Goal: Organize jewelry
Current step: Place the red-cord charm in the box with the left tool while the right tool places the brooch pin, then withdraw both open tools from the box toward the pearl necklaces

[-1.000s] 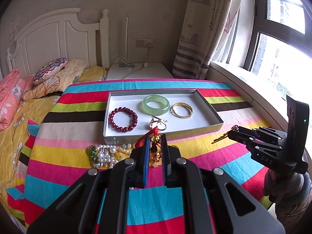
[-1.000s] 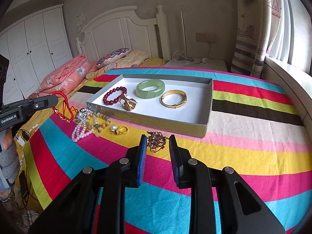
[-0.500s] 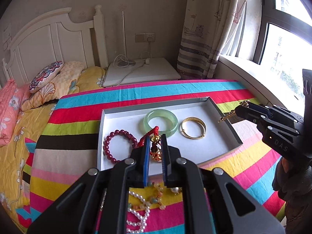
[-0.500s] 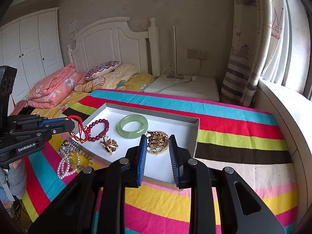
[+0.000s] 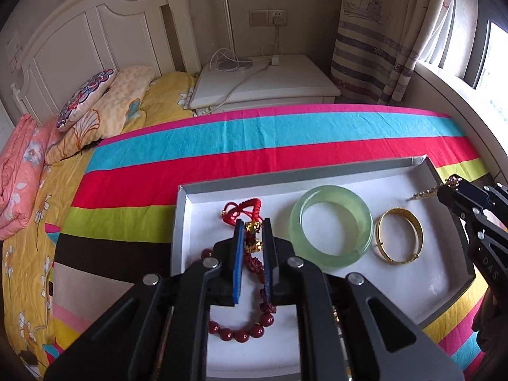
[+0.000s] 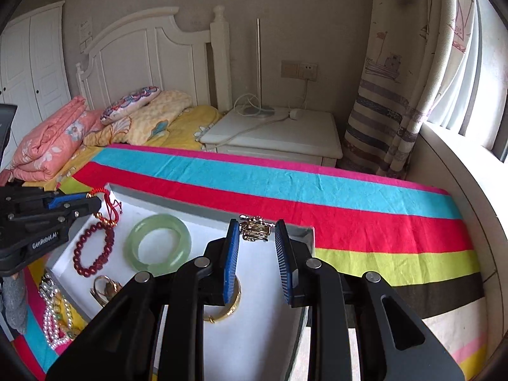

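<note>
Your left gripper (image 5: 253, 233), lower centre of left view: jaws clamped on red cord bracelet (image 5: 244, 208), held over white tray (image 5: 397, 171) for drop beside jade bangle (image 5: 330, 227). Your right gripper (image 6: 255, 236), centre of right view: jaws pinch gold brooch (image 6: 256, 228) at tips, poised above tray's far corner. Pearl strands (image 6: 55, 314) lie outside tray, lower left, awaiting sorting.

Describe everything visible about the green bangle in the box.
The green bangle is a thick, smooth, translucent pale-green ring that looks like jade, whole and unbroken. It lies flat on the white floor of the grey-walled box, between the dark red bead bracelet and the gold bangle. Neither gripper touches it.
</note>
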{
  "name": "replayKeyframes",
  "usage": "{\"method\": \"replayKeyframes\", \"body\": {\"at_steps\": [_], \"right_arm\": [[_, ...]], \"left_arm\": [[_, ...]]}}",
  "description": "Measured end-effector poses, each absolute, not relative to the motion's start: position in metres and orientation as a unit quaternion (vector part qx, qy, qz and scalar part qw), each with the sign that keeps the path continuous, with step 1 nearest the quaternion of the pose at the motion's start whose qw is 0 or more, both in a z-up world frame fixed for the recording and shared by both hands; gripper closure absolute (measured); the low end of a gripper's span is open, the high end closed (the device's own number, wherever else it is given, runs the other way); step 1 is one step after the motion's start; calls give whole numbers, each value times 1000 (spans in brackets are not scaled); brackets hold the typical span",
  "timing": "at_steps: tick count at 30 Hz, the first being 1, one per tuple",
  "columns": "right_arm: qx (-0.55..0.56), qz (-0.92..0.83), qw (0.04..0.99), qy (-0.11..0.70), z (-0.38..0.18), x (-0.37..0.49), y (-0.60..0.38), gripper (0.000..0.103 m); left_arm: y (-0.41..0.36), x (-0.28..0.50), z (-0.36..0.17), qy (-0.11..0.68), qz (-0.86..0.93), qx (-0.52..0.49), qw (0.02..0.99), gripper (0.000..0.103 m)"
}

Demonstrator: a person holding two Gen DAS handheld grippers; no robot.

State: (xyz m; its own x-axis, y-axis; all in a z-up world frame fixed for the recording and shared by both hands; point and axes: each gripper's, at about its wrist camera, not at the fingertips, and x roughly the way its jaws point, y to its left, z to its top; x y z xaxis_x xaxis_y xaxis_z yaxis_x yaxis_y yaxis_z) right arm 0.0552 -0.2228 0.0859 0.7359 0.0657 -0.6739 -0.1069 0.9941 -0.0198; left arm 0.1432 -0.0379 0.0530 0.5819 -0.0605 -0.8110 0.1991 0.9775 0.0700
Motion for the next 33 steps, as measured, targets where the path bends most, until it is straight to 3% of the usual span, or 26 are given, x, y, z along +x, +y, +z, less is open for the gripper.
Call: {"method": "replayKeyframes", "body": {"at_steps": [4, 6, 8, 9, 14, 25, 33], "right_arm": [[-56, 54, 913, 400, 64, 35, -226, 78], [-46, 73, 905, 416, 56, 22, -232, 77], [-36, 88, 905, 416, 50, 10, -237, 76], [-35, 92, 905, 413, 50, 5, -238, 73], [-31, 106, 907, 406, 61, -12, -234, 54], [-24, 152, 916, 370, 74, -63, -209, 54], [-90, 194, 892, 398, 53, -77, -165, 54]], "left_arm": [[-42, 131, 39, 457, -95, 85, 880, 89], [-43, 125, 37, 456, -101, 83, 880, 77], [-44, 117, 38, 449, -101, 81, 884, 48], [-43, 114, 39, 444, -100, 79, 887, 45], [-33, 96, 51, 428, -98, 61, 896, 40], [30, 12, 65, 387, -53, 6, 920, 19], [70, -48, 29, 416, -52, -43, 907, 17]]}}
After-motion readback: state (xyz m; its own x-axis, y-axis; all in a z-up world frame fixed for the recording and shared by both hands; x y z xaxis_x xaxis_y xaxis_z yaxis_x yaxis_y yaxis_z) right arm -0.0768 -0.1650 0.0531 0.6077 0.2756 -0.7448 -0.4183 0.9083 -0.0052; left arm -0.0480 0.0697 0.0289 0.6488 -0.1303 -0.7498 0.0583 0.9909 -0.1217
